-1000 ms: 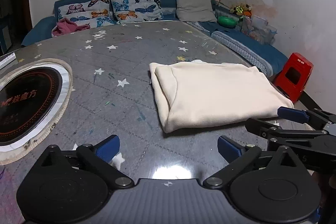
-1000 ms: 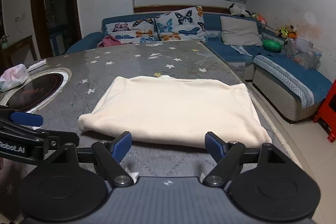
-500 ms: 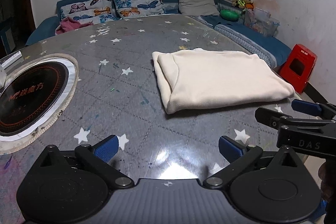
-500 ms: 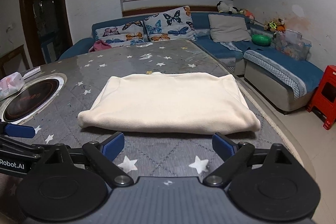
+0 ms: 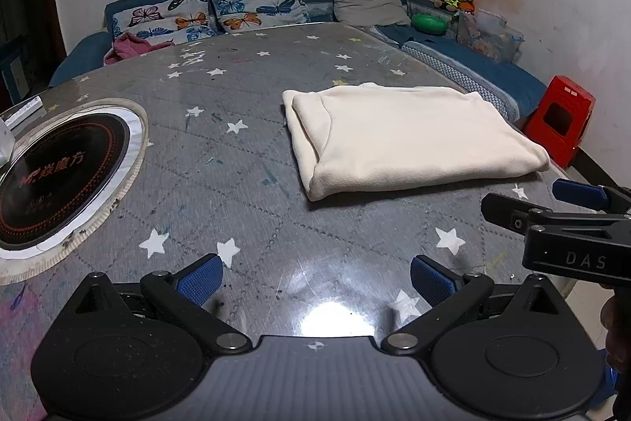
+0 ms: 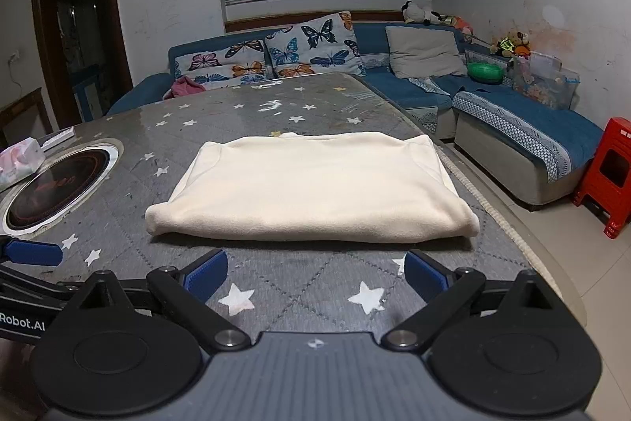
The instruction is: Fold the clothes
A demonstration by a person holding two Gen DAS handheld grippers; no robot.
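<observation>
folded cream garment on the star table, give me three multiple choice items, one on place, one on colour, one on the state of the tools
1. Where does the folded cream garment lie?
A. on the blue sofa
B. on the grey star table, right of the round black cooktop
C. on the red stool

2. What colour is the stool by the sofa?
A. green
B. white
C. red

3. How do the left tool and right tool stand?
A. both open, holding nothing
B. both shut on the garment
C. one grips a pillow

Answers:
1 B, the garment rests flat on the tabletop with the cooktop off to its left.
2 C, the plastic stool on the floor is plainly red.
3 A, each tool's blue pads sit wide apart with only bare table between them, short of the garment.
</observation>
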